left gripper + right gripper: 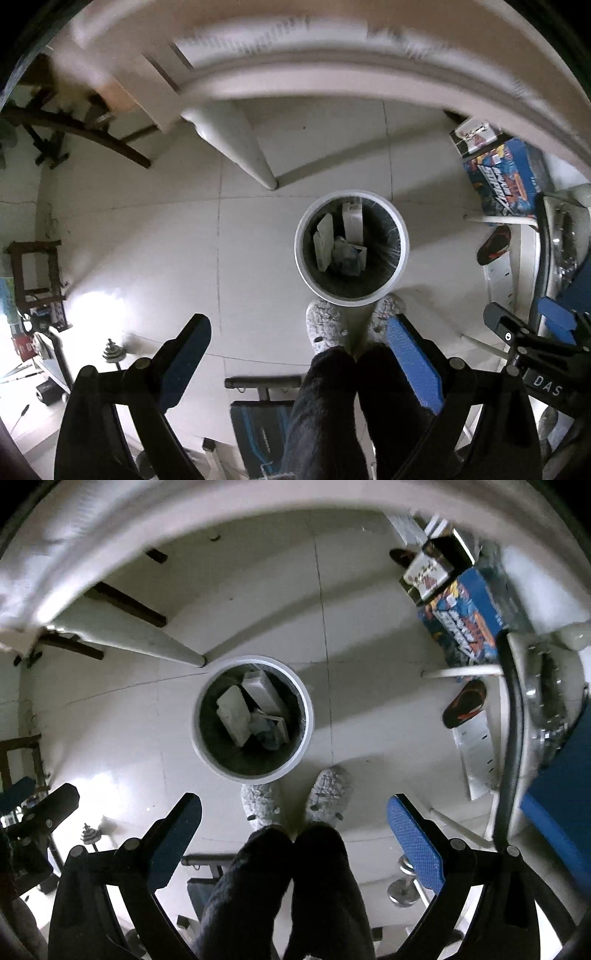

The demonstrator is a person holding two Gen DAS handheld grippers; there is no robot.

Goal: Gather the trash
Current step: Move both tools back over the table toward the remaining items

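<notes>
Trash sits already in the bin (352, 243) — a round white bin with a dark liner, standing on the tiled floor (147, 240) right at the person's slippered feet (325, 325). Inside I can make out a few pale cartons (236, 714) leaning on end and some crumpled wrapping (345, 256) lower down.

Both tools hang high above it, looking straight down. The left gripper (299, 354) has its jaws spread wide with nothing between them, and the right gripper (295, 834) is the same: blue pads far apart, empty. The bin's mouth lies ahead of and below both pairs of jaws, its long axis upright, so anything let go here would fall roughly along it. From the left tool the bin sits slightly toward its right finger; from the right tool it sits toward its left finger — so it stands between the two hands, neither clearly nearer.

No loose litter shows on the floor near the bin. My guess is that whatever remains lies up on the white table (295, 85), whose edge curves across the top of both views, too blurred to tell what it carries.
</notes>
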